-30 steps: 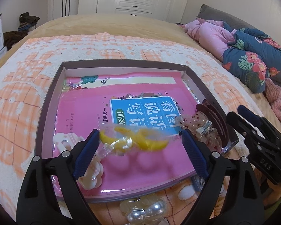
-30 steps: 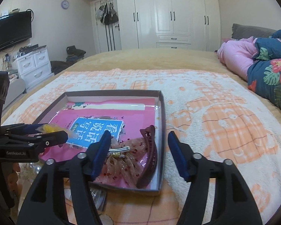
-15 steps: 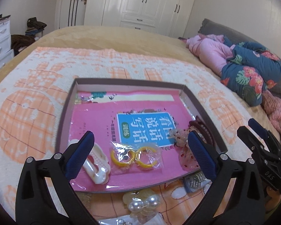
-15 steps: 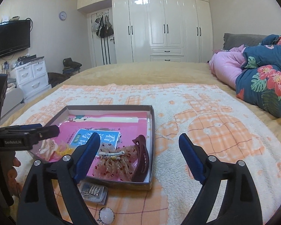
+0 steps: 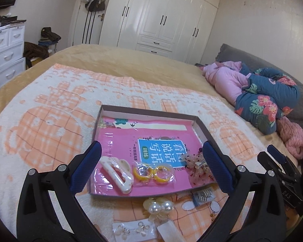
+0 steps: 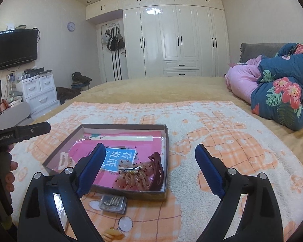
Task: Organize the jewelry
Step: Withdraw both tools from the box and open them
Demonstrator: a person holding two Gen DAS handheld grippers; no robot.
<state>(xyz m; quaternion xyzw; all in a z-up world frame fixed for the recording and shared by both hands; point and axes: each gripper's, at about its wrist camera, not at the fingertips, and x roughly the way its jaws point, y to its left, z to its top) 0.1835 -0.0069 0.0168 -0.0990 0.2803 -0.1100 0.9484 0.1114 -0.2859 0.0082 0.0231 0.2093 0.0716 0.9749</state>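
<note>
A: Item: bagged yellow rings [image 5: 153, 173]. Change?
B: A second ago between the left gripper [image 5: 151, 166] fingers; now lying in the box [image 5: 202, 130], lower centre of the left view, beside the white claw clip [image 5: 116, 172]. One piece filed.
A: Fingers?
B: Both spread wide, empty; right gripper [image 6: 149, 170] likewise.
A: Outstanding?
B: Pearl piece [image 5: 161, 206] and earring card [image 5: 132, 228], below the box on the blanket [image 5: 50, 125].

Left gripper [image 5: 151, 157] (jaws spread) above yellow rings [image 5: 153, 173] in tray [image 5: 204, 132]
</note>
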